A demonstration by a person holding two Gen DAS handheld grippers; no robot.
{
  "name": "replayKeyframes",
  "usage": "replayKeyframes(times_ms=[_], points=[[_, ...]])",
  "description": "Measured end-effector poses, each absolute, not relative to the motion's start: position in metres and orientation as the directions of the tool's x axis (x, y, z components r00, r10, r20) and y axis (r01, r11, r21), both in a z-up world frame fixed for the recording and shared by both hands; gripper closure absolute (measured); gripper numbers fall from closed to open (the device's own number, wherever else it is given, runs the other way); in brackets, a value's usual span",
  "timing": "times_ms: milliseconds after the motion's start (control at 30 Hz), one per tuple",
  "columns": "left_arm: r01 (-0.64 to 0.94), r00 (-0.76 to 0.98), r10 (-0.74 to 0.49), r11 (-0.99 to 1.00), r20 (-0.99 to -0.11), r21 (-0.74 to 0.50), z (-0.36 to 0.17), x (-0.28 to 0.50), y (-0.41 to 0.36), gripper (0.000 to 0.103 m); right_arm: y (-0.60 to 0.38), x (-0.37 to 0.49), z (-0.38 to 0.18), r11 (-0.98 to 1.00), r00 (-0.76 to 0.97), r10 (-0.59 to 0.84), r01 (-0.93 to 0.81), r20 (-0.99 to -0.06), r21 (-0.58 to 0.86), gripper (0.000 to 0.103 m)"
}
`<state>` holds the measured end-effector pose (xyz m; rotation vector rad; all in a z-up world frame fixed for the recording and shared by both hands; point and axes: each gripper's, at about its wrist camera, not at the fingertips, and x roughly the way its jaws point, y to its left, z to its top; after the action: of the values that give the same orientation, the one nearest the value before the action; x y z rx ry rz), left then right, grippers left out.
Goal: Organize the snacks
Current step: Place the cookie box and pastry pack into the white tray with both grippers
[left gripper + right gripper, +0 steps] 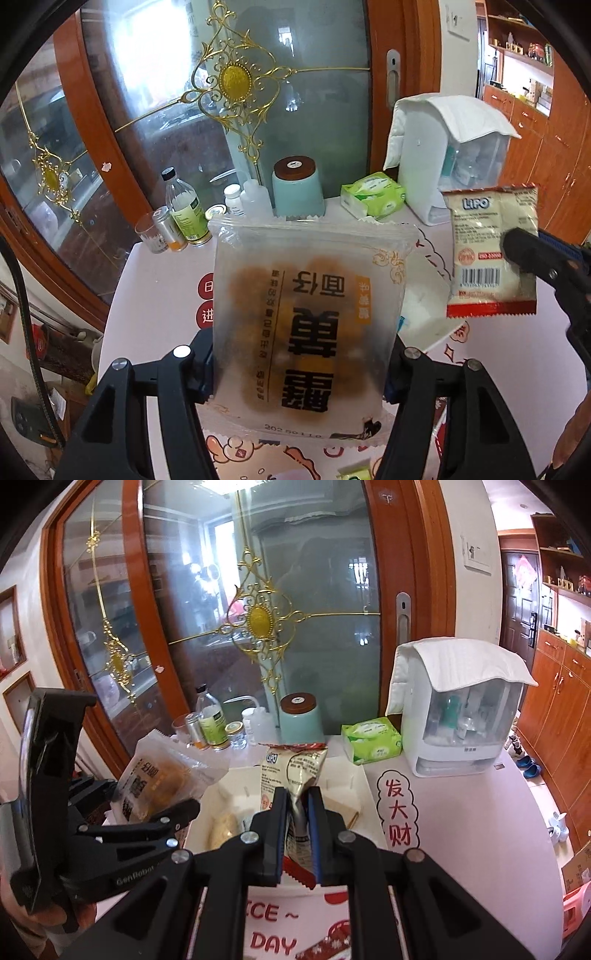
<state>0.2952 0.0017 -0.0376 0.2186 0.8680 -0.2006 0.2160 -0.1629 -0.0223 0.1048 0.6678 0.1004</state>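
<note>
Two snack packs hang above a white table [461, 812] printed with red characters: the left gripper [299, 354] clamps a frosted bread packet [306, 325], the right gripper [299, 834] pinches a Lipo biscuit packet [295, 775] over a white box [354, 775]. Behind stand a teal canister [299, 720], bottles, a tissue pack [371, 740], a towel-draped dispenser [461, 716] and a wood-framed glass door [258, 590].

occluded: white box [360, 775] interior mostly behind LiPO packet [295, 771] | blurred: bread packet [306, 325] small print | cut off: green wrapper [354, 474] at bottom edge
</note>
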Motion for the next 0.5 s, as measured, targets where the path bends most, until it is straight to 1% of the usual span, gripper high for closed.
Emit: replayKeyframes(times_ms=[67,133,267,333,400,433,500], points=[[0.251,0.629,-0.07,0.961,-0.774,0.118,-0.042,0.304,0.0,0.036,-0.162,0.23,-0.026,0.991,0.774,0.112,-0.046,-0.623,0.122,0.092],[0.238,0.622,-0.05,0.963,-0.781,0.128,-0.048,0.312,0.0,0.02,-0.161,0.243,-0.03,0.992,0.765,0.11,-0.042,-0.635,0.121,0.091],[0.217,0.593,-0.03,0.968,-0.805,0.123,-0.061,0.327,0.002,0.017,-0.161,0.271,-0.043,0.991,0.721,0.095,-0.005,-0.686,0.133,0.089],[0.201,0.585,-0.024,0.973,-0.811,0.117,-0.065,0.331,0.006,0.015,-0.163,0.282,-0.052,0.986,0.688,0.116,0.007,-0.716,0.167,0.083],[0.197,0.583,-0.025,0.974,-0.812,0.112,-0.068,0.33,0.008,0.015,-0.166,0.288,-0.059,0.981,0.659,0.132,0.02,-0.74,0.193,0.072],[0.2,0.582,-0.026,0.973,-0.812,0.113,-0.069,0.329,0.009,0.015,-0.166,0.287,-0.061,0.982,0.655,0.126,0.025,-0.745,0.188,0.069],[0.204,0.583,-0.02,0.971,-0.812,0.122,-0.07,0.327,0.011,0.014,-0.165,0.282,-0.063,0.986,0.66,0.106,0.027,-0.744,0.165,0.058]])
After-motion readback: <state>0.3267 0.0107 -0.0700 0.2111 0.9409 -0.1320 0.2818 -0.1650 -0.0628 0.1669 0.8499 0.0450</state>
